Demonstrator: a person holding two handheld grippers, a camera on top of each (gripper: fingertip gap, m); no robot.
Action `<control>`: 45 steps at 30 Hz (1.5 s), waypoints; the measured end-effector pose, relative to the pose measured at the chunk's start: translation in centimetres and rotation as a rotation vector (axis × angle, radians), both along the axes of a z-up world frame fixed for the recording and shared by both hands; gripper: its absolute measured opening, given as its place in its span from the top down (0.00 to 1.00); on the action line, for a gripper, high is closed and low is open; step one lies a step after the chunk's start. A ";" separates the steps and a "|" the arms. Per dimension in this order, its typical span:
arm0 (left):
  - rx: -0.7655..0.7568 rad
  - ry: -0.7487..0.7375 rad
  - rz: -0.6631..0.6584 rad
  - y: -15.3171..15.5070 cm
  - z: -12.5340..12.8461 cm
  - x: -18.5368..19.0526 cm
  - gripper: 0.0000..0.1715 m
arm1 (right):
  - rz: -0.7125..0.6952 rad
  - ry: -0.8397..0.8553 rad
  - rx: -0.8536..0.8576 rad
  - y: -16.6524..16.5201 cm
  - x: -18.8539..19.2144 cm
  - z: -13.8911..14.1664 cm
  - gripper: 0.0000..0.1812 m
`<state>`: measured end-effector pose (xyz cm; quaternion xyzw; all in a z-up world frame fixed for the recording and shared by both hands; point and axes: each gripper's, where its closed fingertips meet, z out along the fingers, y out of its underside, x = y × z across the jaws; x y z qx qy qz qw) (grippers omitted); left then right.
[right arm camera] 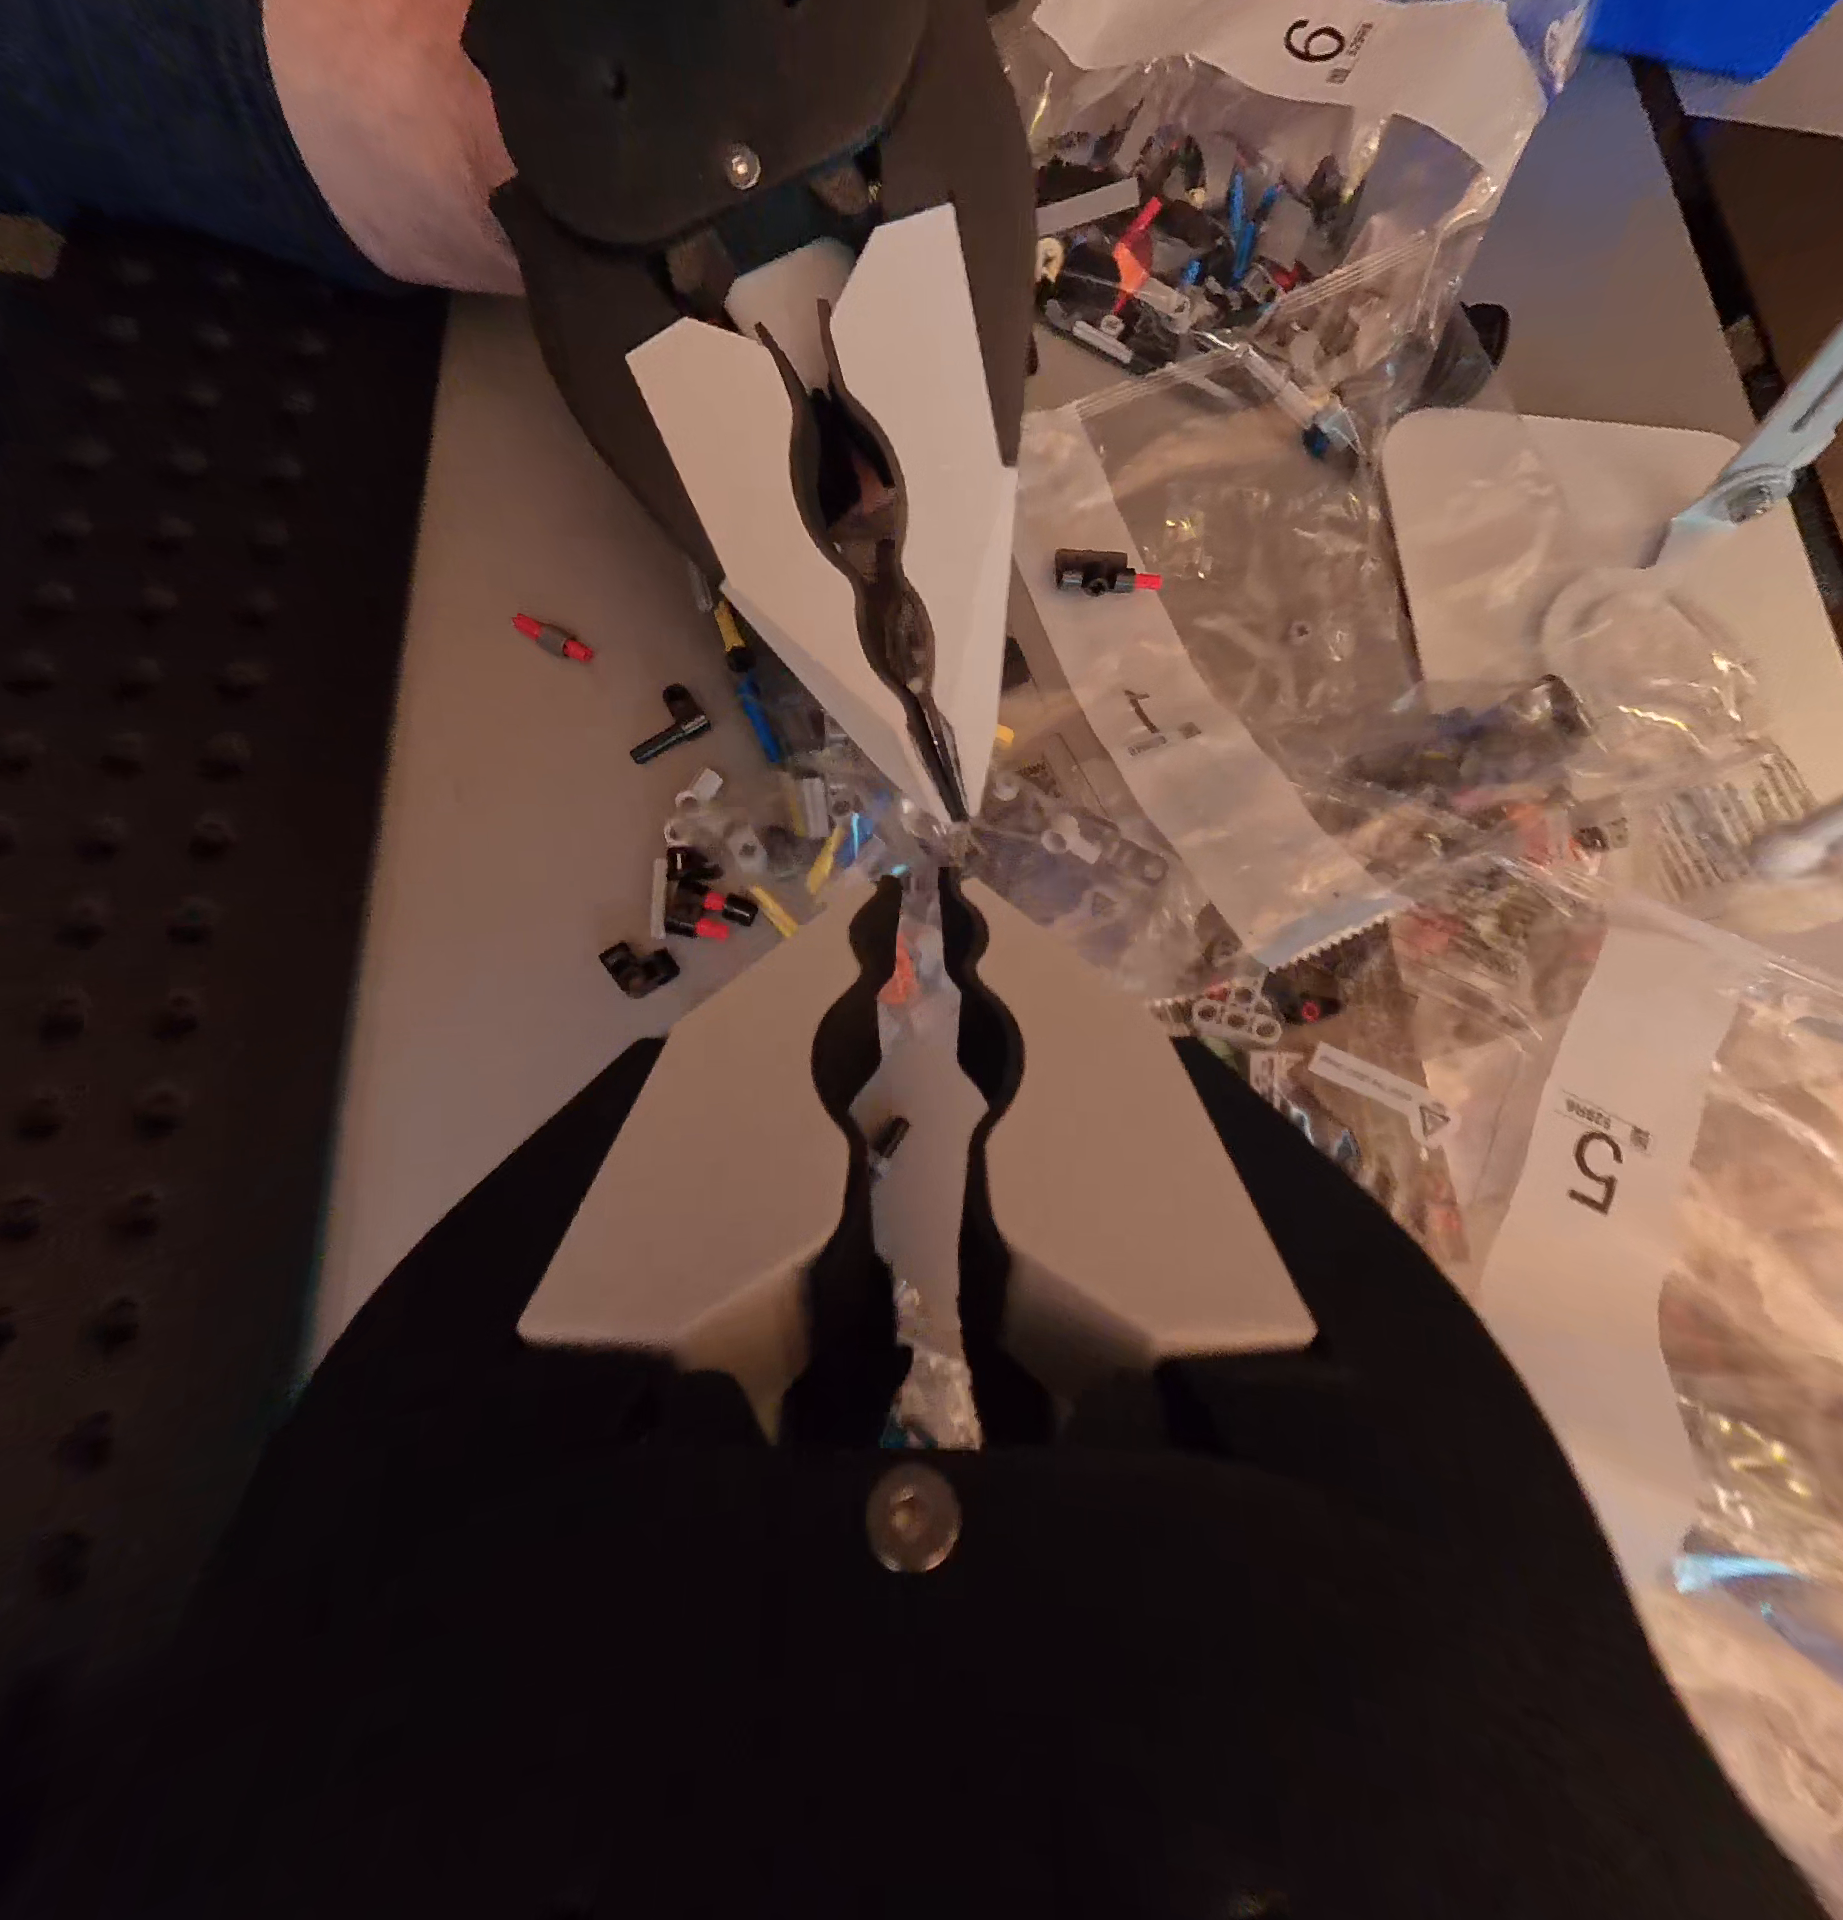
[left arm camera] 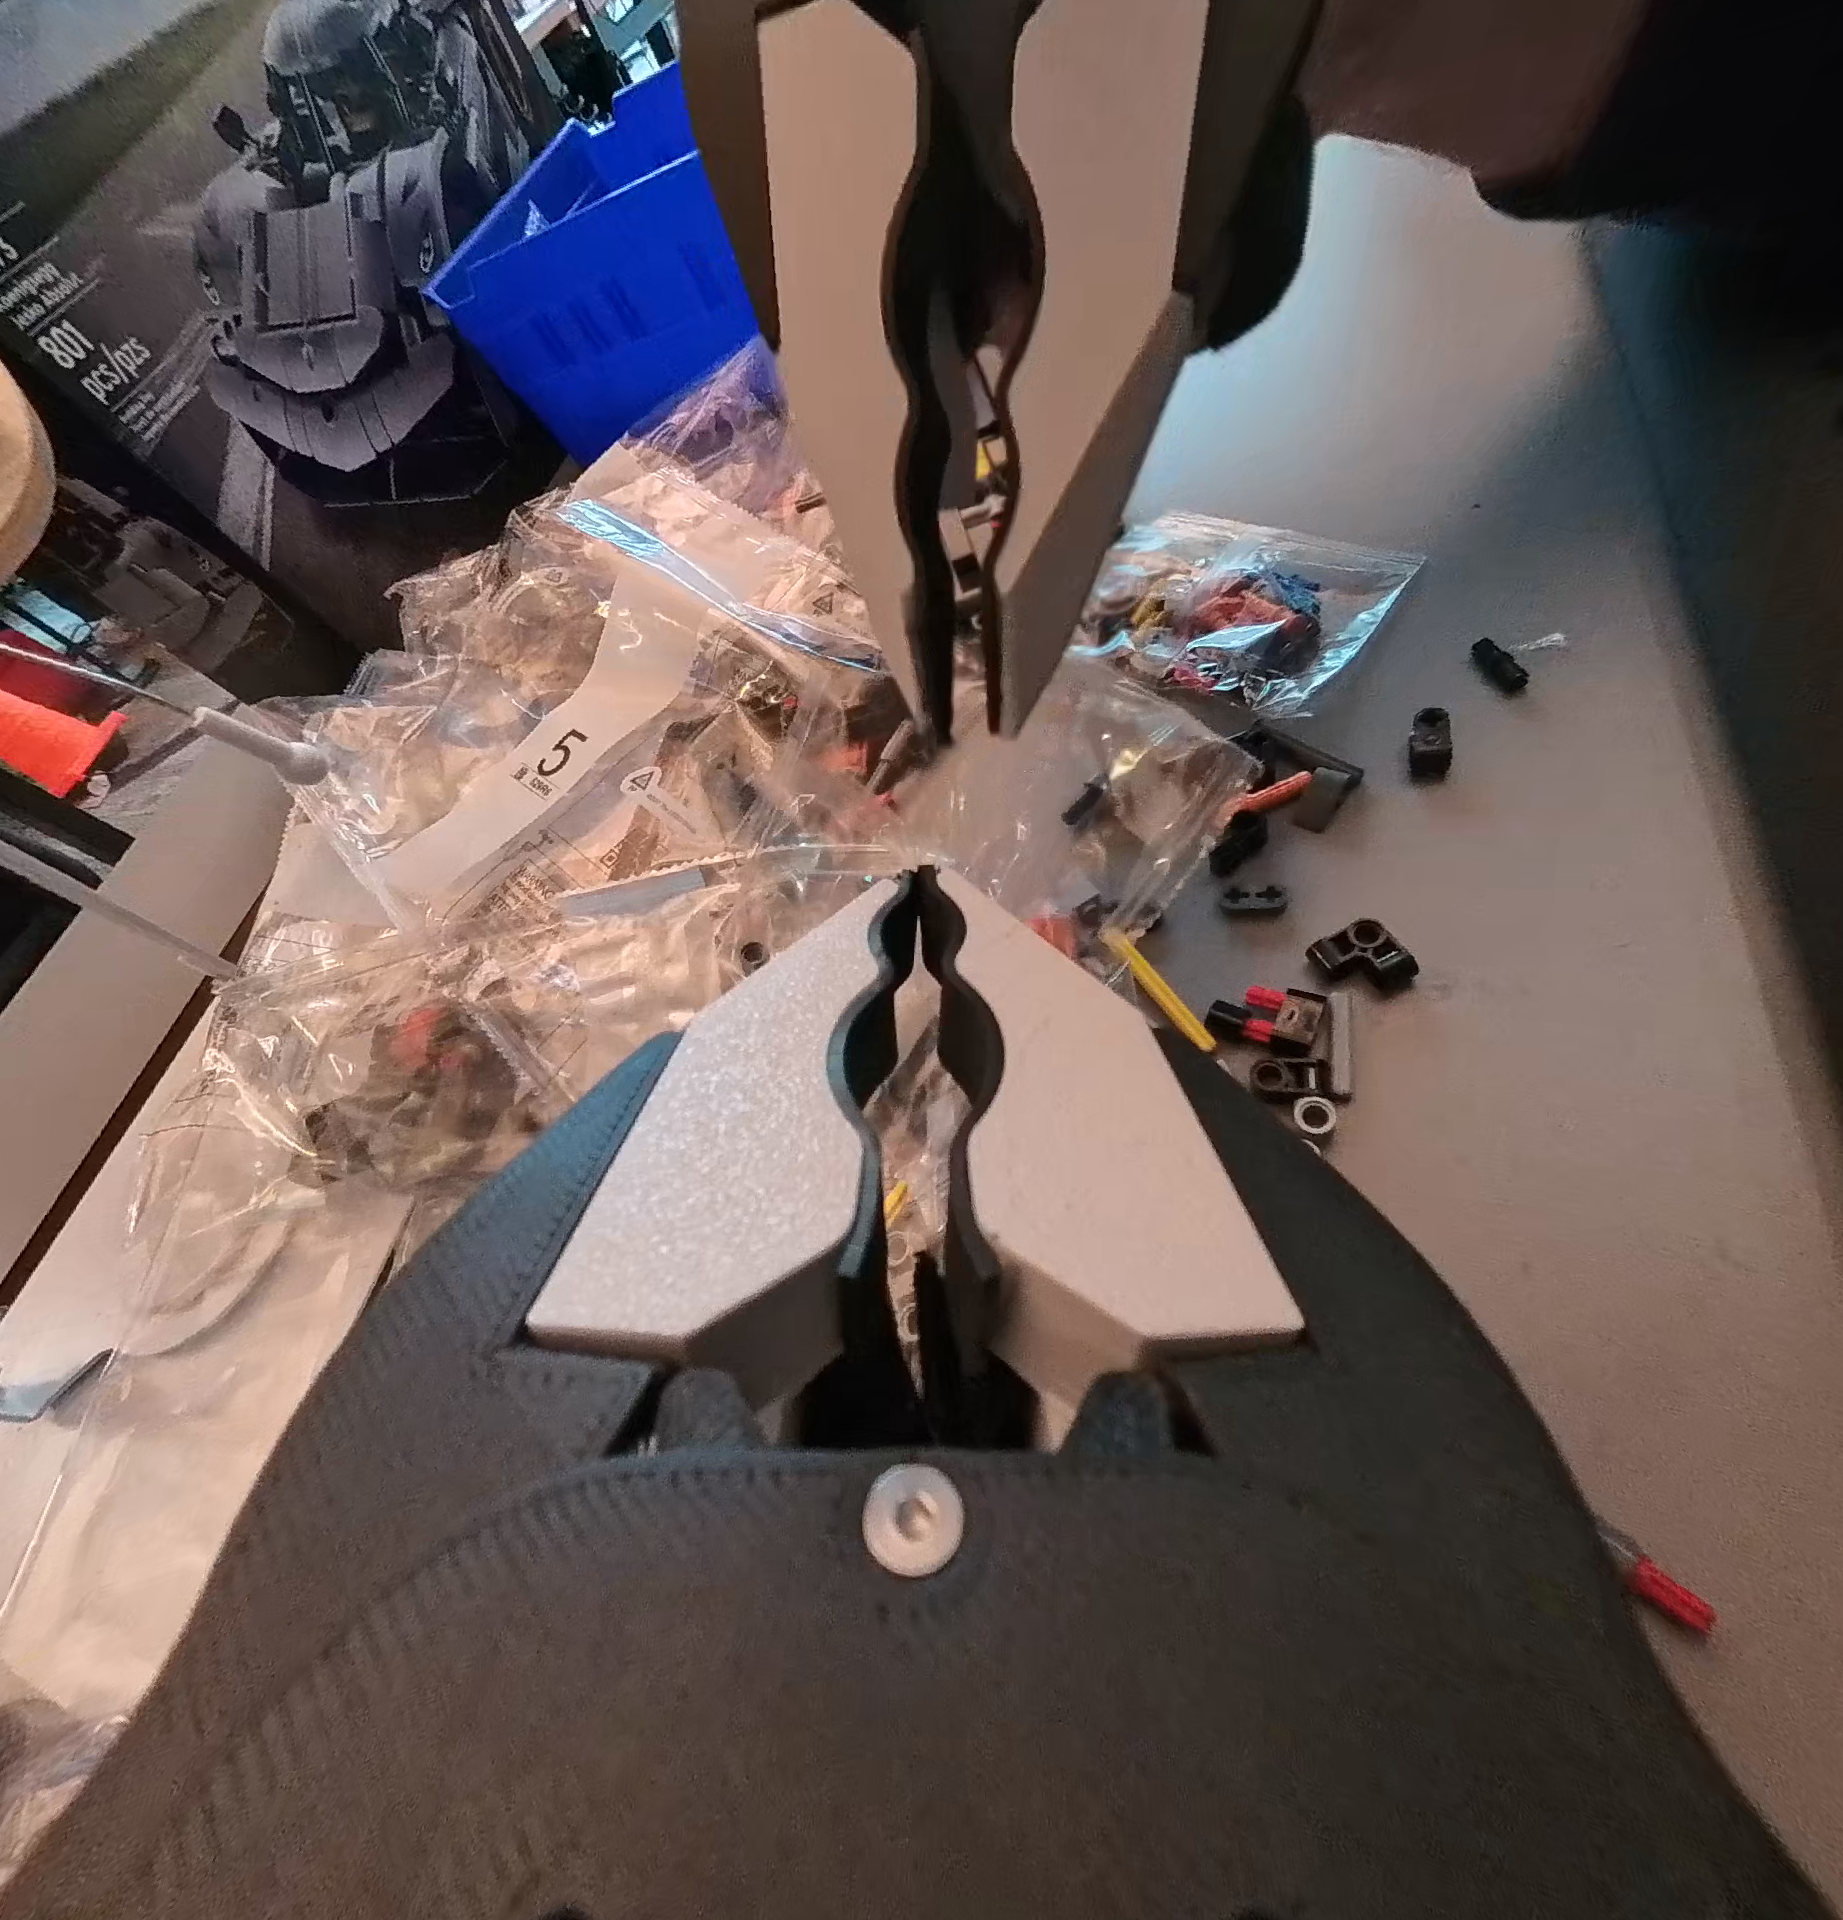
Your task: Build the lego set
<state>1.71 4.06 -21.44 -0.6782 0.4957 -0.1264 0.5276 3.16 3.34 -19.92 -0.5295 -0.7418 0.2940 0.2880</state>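
A crinkled clear plastic bag of Lego parts [left arm camera: 1093, 821] is pinched from opposite sides by the closed left tool [left arm camera: 922, 878] and right tool [right arm camera: 922, 883] above the grey bench [left arm camera: 1519, 1039].

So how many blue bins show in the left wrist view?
1: the blue bin stands at the far end of the table, behind the plastic bags. Others may be hidden by the gripper.

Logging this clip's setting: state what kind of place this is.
Probably a workshop or lab bench set up for a build. A grey table is strewn with clear numbered parts bags and loose small pieces, with the set's box and blue bins behind.
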 end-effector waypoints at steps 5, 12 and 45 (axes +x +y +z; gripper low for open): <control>0.001 0.002 -0.003 -0.1 0.0 0.0 1.00 | 0.031 -0.062 -0.102 -0.5 2.1 -0.6 0.93; 0.002 0.000 0.002 0.0 0.1 -0.2 1.00 | 0.033 -0.281 -0.128 -0.5 5.6 -4.4 0.90; 0.001 0.000 0.017 0.2 0.0 -0.5 1.00 | -0.004 -0.349 -0.107 -0.9 1.5 -7.7 0.86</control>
